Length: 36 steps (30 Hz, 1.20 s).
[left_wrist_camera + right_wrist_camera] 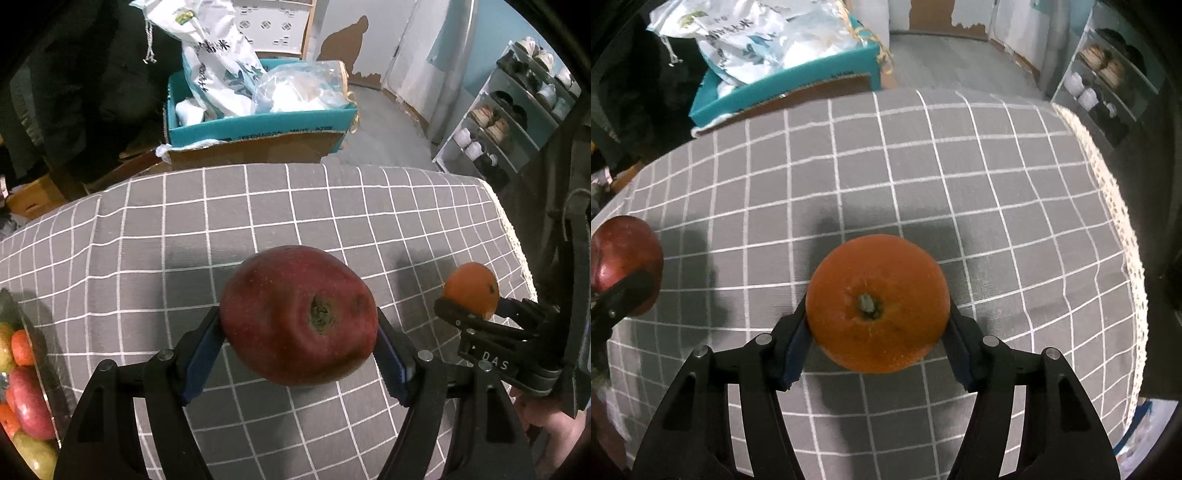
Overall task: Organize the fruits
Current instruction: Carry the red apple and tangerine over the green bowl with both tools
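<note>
1. Our left gripper (299,332) clamps the big dark-red apple (300,315) between its blue pads, above the grey white-checked tablecloth (147,240).
2. Our right gripper (877,332) squeezes the round orange (878,303), stem end facing us, over the same cloth.
3. A tray of mixed fruit (26,391) sits at far left.

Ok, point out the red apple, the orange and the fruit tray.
red apple (299,317): left wrist view, on its dimpled end facing the camera.
orange (877,304): right wrist view, on the skin beside its stem scar.
fruit tray (27,325): left wrist view, on its near rim.
</note>
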{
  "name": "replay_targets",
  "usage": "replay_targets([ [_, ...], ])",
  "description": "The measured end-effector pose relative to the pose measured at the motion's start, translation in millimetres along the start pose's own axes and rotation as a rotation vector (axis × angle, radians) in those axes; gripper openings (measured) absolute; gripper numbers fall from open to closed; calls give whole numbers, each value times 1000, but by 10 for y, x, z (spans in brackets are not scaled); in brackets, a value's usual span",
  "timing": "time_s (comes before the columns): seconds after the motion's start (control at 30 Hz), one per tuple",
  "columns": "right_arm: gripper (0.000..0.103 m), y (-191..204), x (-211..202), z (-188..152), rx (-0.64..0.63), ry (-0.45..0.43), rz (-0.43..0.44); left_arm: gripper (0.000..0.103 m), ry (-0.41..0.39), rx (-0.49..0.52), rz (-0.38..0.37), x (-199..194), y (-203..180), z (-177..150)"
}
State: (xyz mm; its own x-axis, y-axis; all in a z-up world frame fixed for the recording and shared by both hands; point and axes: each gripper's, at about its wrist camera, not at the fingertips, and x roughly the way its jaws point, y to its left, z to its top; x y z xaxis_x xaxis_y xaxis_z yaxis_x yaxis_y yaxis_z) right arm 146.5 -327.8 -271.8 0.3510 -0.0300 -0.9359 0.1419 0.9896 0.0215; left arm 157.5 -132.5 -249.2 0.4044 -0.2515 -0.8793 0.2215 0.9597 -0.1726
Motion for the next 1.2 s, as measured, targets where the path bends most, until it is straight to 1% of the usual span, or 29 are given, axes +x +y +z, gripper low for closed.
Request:
replay_targets([
  [0.2,63,146,-322,-8,-29,-62,9,78,-33,0,12,-237,34,-16],
  [0.53,63,375,-925,-23,-79,-170,13,78,-110,-4,37,-728,109,-46],
  [0.73,63,458,-1269,-29,-96,-237,2,78,-150,-7,33,-1015,133,-74],
  [0.83,63,511,-1435,-36,-106,-270,11,78,-178,1,30,-1189,145,-91],
  [0.97,63,620,-1628,-32,-116,-309,26,78,-208,-18,12,-1443,213,-106],
  [1.2,63,815,-1940,-36,-147,-361,54,78,-273,-35,30,-1840,353,-122],
])
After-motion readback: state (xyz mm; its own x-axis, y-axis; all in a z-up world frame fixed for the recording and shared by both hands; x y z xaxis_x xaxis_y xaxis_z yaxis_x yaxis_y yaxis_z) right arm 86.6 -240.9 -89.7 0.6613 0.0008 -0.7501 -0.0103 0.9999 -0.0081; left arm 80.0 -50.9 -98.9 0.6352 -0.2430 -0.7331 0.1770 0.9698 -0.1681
